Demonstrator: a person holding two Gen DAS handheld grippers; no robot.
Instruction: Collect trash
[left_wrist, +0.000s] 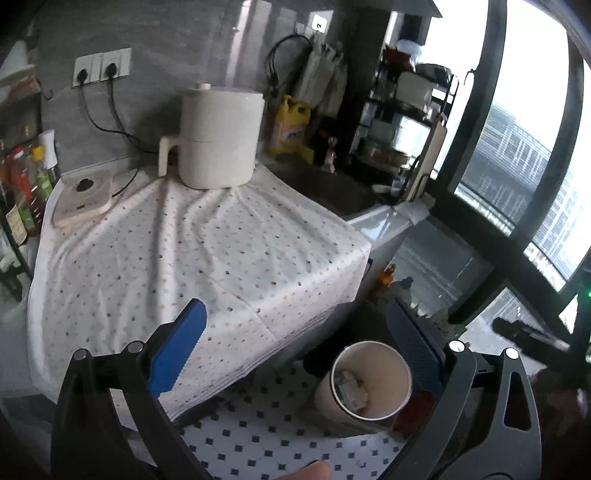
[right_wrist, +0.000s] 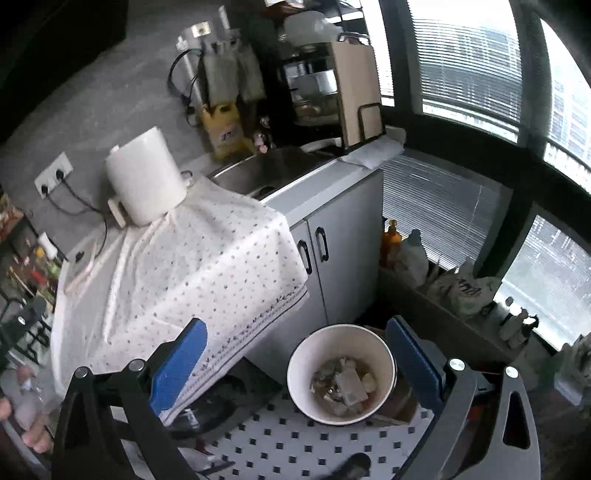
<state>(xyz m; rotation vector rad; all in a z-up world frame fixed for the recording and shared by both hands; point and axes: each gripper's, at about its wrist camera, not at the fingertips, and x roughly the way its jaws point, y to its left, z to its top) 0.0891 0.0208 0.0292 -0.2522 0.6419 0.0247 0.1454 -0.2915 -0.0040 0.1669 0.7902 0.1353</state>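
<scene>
Left of the paper cup (right_wrist: 341, 373), the spotted cloth (left_wrist: 192, 251) is draped over the counter, probably as a cover, and no trash is seen on it. The cup is stood upright on the tiled floor (right_wrist: 295, 454), mouth up so scraps can be dropped in; crumpled waste (right_wrist: 343, 384) is already held inside. Both the left gripper (left_wrist: 299, 354) and right gripper (right_wrist: 295, 365) are held spread apart and empty, above the cup, which is framed near each right-hand pad.
</scene>
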